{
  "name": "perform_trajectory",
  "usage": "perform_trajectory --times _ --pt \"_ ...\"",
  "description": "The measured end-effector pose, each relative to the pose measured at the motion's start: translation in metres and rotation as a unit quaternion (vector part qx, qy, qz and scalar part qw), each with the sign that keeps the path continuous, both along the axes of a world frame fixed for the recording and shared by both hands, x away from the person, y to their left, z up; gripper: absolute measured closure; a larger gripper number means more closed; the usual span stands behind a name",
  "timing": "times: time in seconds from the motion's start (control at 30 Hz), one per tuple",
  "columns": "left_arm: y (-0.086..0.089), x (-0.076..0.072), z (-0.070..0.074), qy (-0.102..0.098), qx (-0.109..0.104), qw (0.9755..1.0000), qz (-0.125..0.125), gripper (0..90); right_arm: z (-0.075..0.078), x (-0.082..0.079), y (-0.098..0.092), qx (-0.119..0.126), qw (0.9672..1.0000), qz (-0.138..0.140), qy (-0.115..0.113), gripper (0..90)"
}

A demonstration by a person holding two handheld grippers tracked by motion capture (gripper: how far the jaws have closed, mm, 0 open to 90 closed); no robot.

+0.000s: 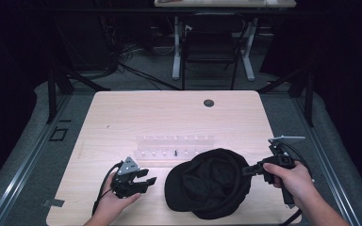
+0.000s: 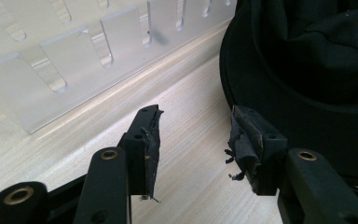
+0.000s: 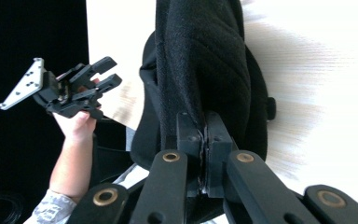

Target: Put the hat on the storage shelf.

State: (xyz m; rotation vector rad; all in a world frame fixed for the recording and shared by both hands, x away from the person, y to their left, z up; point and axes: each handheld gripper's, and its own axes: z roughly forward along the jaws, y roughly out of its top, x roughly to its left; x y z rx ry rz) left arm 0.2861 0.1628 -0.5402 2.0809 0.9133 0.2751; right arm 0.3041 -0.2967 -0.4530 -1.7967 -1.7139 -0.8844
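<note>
So the black cap sits upside down on the near half of the desk, hollow side up, right between the two hands. The right gripper comes in from the cap's right side and is clamped tight on its edge; in the right gripper view the two jaws are pressed together with a fold of the black fabric pinched between them, and the rest of the cap rises away from the jaws. The left gripper is off to the cap's left, close but not touching it, with its jaws spread apart and nothing between them. In the left gripper view you can see bare wood in the gap, the cap's rim just beside and past the right-hand pad, and the pads themselves look pretty frayed. Behind the cap there's a clear plastic rack with slots; it's see-through enough that its outline is hard to follow from the high view, and one small dark thing standing in it is too tiny to identify. The right gripper view has smeared blur over the desk surface. The cap's near edge runs close to the desk's front edge, and its brim can't really be separated from the crown since everything is the same black.
</note>
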Motion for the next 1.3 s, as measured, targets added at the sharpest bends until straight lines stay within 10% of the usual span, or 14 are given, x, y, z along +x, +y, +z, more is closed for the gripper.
perform_trajectory --times 1.3 --pt "-0.001 0.0 -0.002 0.006 -0.001 1.0 0.002 52.4 0.11 0.0 0.009 -0.005 0.9966 0.004 -0.082 88.2"
